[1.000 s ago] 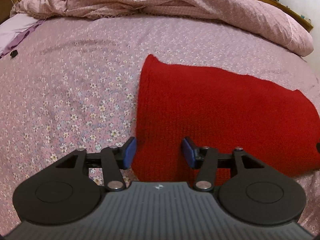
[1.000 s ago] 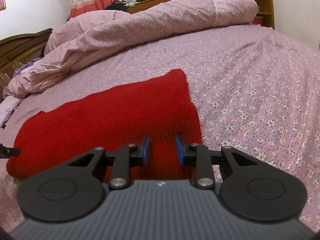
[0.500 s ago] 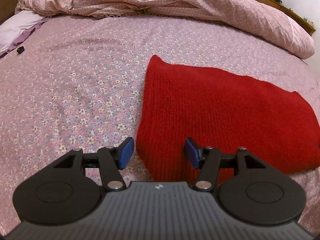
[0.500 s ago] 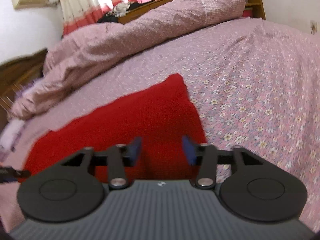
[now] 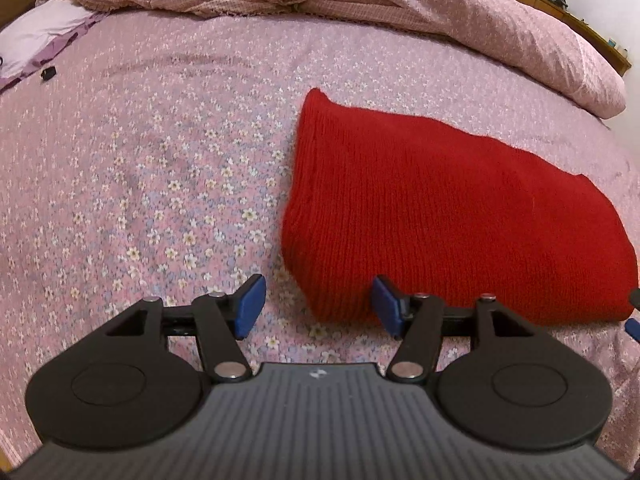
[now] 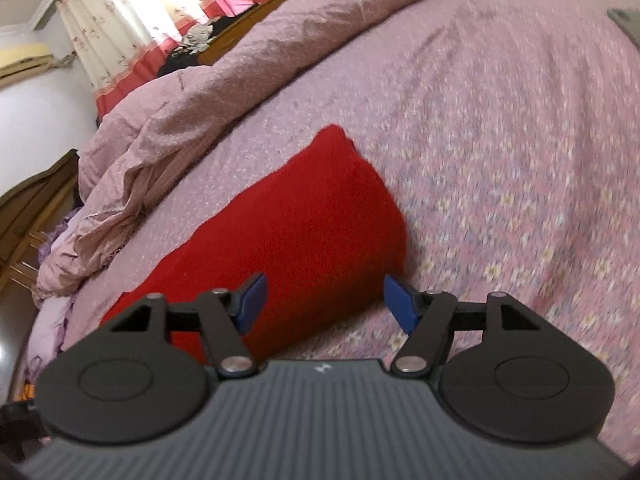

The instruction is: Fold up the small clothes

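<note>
On the floral bedspread (image 5: 160,184) the folded red knit (image 5: 440,216) lay released, left gripper (image 5: 318,302) and right gripper (image 6: 324,300) opening empty after clasping, fold apparently complete.

Folded red knit (image 5: 440,216) on floral bedspread (image 5: 160,160), left claw (image 5: 318,304) opening, unpinched

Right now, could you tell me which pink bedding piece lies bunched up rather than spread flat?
The quilt heaped along the far side; the floral sheet lies flat under the red knit.
</note>
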A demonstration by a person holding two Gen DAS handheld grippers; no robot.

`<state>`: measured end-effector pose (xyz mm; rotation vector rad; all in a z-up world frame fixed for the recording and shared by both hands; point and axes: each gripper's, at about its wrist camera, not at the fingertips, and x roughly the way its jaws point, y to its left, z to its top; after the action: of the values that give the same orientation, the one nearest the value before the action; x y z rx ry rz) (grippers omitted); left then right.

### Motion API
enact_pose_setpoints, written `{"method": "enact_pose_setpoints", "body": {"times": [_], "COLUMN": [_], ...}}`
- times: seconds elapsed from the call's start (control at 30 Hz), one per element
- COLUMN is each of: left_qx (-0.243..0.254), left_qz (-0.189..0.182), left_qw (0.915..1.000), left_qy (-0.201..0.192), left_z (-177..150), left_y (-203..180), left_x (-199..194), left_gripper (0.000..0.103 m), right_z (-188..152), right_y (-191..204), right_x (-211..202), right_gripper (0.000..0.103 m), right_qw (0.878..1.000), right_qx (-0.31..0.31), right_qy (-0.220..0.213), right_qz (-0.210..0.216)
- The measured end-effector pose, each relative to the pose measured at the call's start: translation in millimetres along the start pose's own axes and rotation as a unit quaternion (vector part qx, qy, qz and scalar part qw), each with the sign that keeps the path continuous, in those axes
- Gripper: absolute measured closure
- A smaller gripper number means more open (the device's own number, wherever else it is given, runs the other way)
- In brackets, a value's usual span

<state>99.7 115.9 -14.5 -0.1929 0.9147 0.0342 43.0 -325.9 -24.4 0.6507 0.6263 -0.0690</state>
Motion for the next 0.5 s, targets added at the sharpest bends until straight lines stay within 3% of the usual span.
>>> {"method": "enact_pose_setpoints", "body": {"times": [0.23, 0.5], "left_qx": [-0.021, -0.019], "left_qz": [-0.001, 0.004], "left_qw": [0.9997, 0.9997], "left_qy": [0.01, 0.016], "left_z": [-4, -4], "left_y": [7, 6], "left_x": [6, 11], "left_gripper": [0.035, 0.034], "right_z": [-5, -8], "right_y": [-4, -5], "right_x": [20, 40], "right_gripper": [0.035, 0.035], "right_qw": [0.998, 0.994], "right_qx": [0.062, 0.104], "right_qy": [0.016, -0.005], "right_qz": [0.001, 0.017]}}
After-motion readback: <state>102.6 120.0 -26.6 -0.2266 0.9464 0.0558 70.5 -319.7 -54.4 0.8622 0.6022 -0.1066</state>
